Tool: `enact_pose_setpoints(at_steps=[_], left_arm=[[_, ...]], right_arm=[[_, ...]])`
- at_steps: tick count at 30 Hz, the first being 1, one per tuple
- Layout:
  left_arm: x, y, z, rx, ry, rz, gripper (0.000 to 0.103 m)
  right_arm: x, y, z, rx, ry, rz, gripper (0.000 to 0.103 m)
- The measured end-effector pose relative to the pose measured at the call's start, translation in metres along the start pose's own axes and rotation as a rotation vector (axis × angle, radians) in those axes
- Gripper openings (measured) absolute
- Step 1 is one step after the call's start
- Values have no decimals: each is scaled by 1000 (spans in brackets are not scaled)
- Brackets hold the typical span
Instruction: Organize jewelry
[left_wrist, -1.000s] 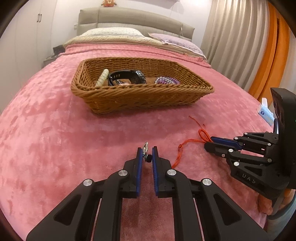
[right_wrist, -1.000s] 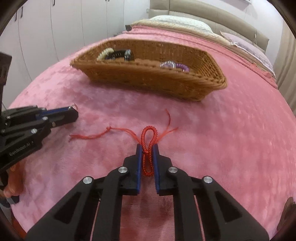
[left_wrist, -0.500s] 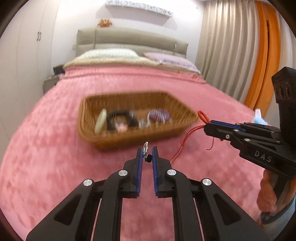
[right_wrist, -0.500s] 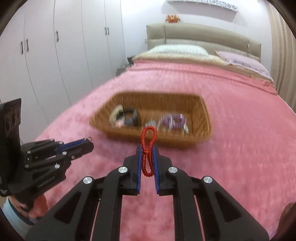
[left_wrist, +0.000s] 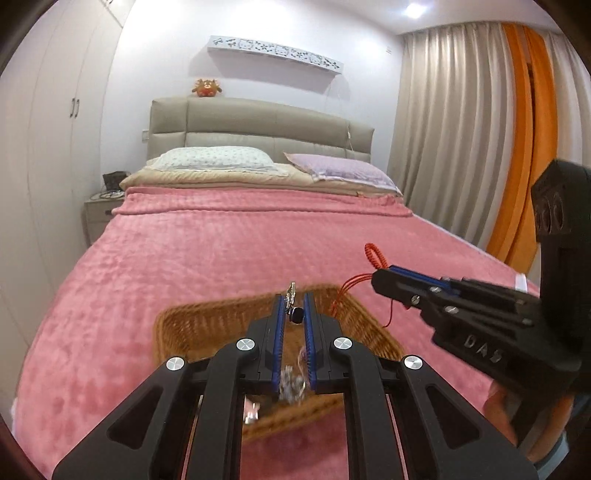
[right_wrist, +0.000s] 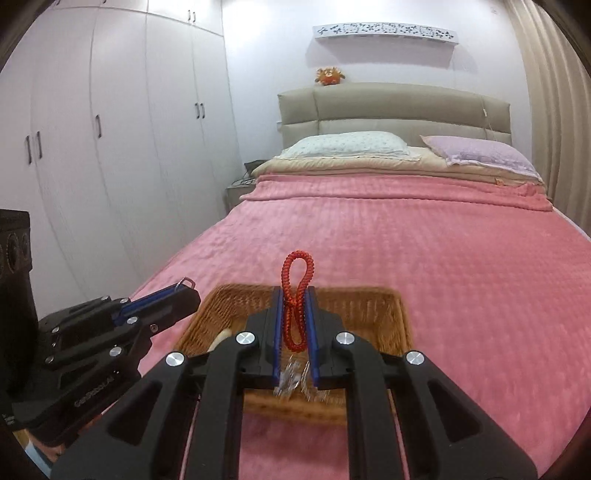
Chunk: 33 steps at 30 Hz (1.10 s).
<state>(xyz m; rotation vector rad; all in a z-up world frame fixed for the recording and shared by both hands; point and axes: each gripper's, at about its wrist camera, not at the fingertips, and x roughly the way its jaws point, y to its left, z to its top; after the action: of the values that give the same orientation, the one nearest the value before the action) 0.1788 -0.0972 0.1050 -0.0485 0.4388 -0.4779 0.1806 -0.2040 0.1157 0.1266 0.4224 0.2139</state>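
Observation:
My left gripper (left_wrist: 294, 301) is shut on a small silver charm with a black bead (left_wrist: 293, 295) and holds it above the wicker basket (left_wrist: 192, 325). My right gripper (right_wrist: 294, 295) is shut on a red braided cord bracelet (right_wrist: 297, 273), also above the basket (right_wrist: 369, 306). The bracelet's loop and thin tails show in the left wrist view (left_wrist: 373, 254). The left gripper also shows in the right wrist view (right_wrist: 184, 291). Silver jewelry lies blurred in the basket below the fingers.
The basket sits on a pink blanket (left_wrist: 221, 243) covering a bed. Pillows (left_wrist: 218, 158) and a headboard are at the far end. White wardrobes (right_wrist: 110, 147) stand left, curtains (left_wrist: 443, 129) right.
Both grippers have lifted from the blanket and moved forward over the basket, carrying the charm and the red bracelet. The basket now lies under the fingers.

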Motion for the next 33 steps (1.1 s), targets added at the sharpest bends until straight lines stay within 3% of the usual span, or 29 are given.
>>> enact_pose_setpoints(at_steps=[4, 9, 17, 18, 20, 21, 26, 29, 33], left_arm=[[34, 14, -4, -57, 20, -6, 8], [72, 31, -30, -106, 114, 11, 8], [92, 46, -45, -144, 200, 1, 10], [91, 47, -45, -149, 198, 1, 13], [87, 49, -44, -162, 194, -11, 30], [84, 50, -43, -169, 184, -10, 42], [57, 54, -35, -207, 125, -14, 48], [30, 51, -31, -206, 71, -7, 59], [-20, 36, -33, -141, -22, 73, 69]], right_arm=[[33, -13, -4, 31, 34, -5, 10], [76, -30, -26, 58, 138, 6, 10], [107, -32, -45, 57, 257, -4, 12], [108, -33, -46, 59, 262, -6, 16], [108, -35, -49, 71, 271, -6, 37], [106, -35, -49, 80, 265, -8, 55], [81, -34, -40, 78, 199, -23, 57], [54, -32, -35, 95, 152, -12, 57], [12, -17, -32, 51, 78, -32, 57]])
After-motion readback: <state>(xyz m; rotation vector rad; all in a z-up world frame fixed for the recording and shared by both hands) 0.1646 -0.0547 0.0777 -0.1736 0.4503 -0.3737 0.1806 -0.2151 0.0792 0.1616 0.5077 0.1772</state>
